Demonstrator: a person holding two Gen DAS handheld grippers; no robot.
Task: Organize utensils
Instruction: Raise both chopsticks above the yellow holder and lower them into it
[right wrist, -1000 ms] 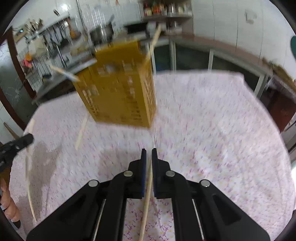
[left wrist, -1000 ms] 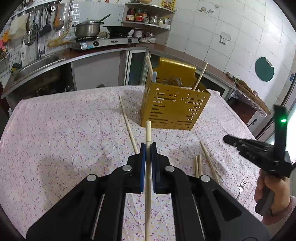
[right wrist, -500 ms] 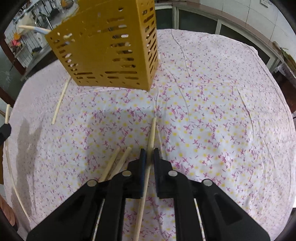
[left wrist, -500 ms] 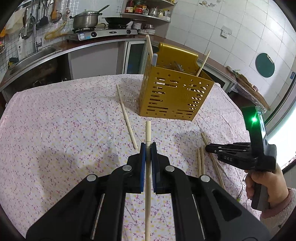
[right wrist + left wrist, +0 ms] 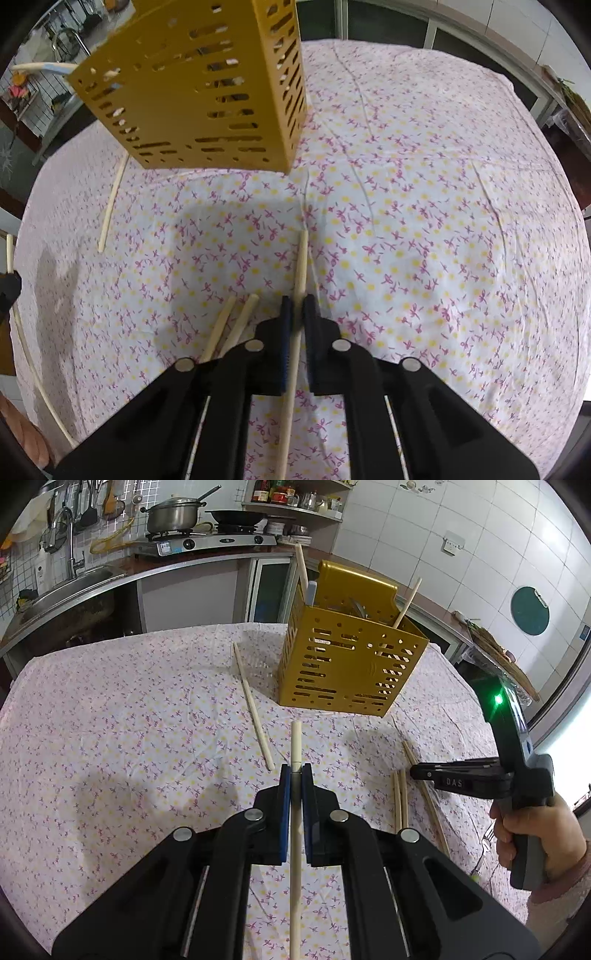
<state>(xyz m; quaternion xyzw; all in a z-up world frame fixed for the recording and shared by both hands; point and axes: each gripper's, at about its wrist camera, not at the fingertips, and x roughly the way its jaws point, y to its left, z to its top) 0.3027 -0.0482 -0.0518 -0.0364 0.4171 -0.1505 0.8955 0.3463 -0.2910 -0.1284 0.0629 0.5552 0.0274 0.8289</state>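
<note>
My left gripper (image 5: 295, 771) is shut on a pale wooden chopstick (image 5: 295, 738) that sticks out ahead of its blue pads, above the floral tablecloth. A yellow perforated utensil holder (image 5: 351, 664) stands behind it with chopsticks and cutlery inside. At the right, a hand (image 5: 535, 830) holds my right gripper (image 5: 413, 771) low over the cloth. In the right wrist view, that right gripper (image 5: 297, 302) is closing, its pads against another chopstick (image 5: 301, 258) whose tip reaches the cloth in front of the holder (image 5: 207, 92).
One loose chopstick (image 5: 253, 705) lies left of the holder. A pair of chopsticks (image 5: 400, 801) lies beside the right gripper, and a fork (image 5: 484, 845) near the table's right edge. Kitchen counter, sink and stove stand behind the table.
The right gripper has dropped toward the cloth and tipped further down, and its chopstick now sticks out farther past the fingertips. The left gripper has kept its grip and hardly moved.
</note>
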